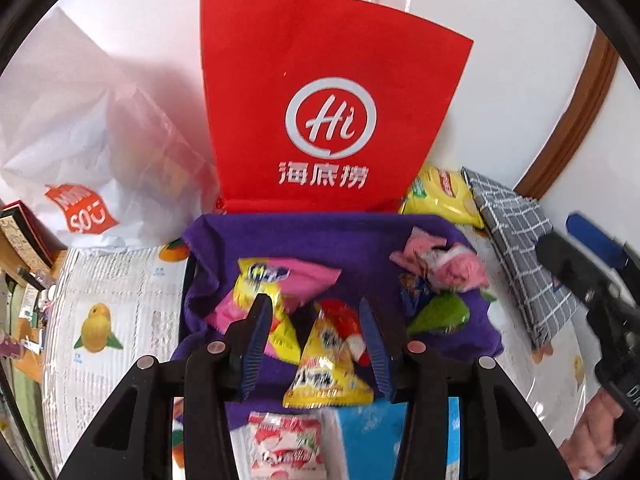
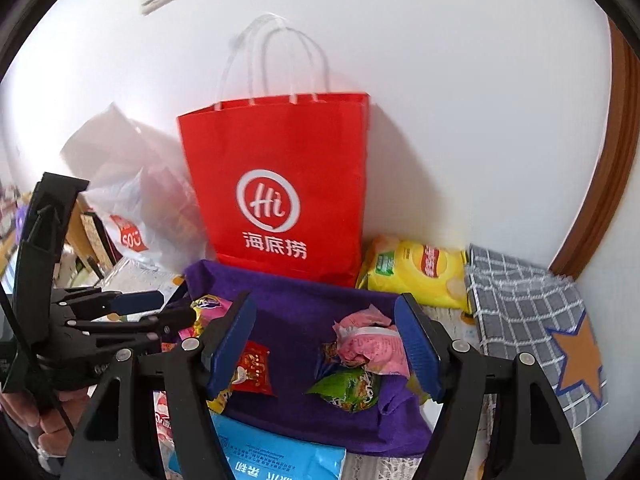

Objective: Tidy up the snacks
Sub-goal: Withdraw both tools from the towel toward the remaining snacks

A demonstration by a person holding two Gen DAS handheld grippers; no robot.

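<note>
White wall behind, brown door trim at right; counter (image 1: 120, 280) is wearing a lemon-print cover w/ a purple cloth (image 1: 312, 236) laid on it. Red paper bag (image 1: 332, 92) is standing upright against the wall, white plastic bag (image 1: 92, 128) slumping beside it, yellow chip bag (image 2: 420, 272) and a grey checked cloth (image 2: 520, 312) sitting to the right.

Snack packets are lying loose on the purple cloth: yellow triangular packet (image 1: 328, 364) under the left tool (image 1: 316, 344), pink crumpled packet (image 2: 372, 344) and green packet (image 2: 348, 388) nr the right tool (image 2: 328, 344).

Left tool's jaws are standing apart, nothing pinched; packet is lying below them. Right tool is gaping wide, empty.

Packets are looking light, soft, crinkly, prob slippery film — pinching at a sealed edge or corner seems safest; squeezing the middle risks crushing contents.
</note>
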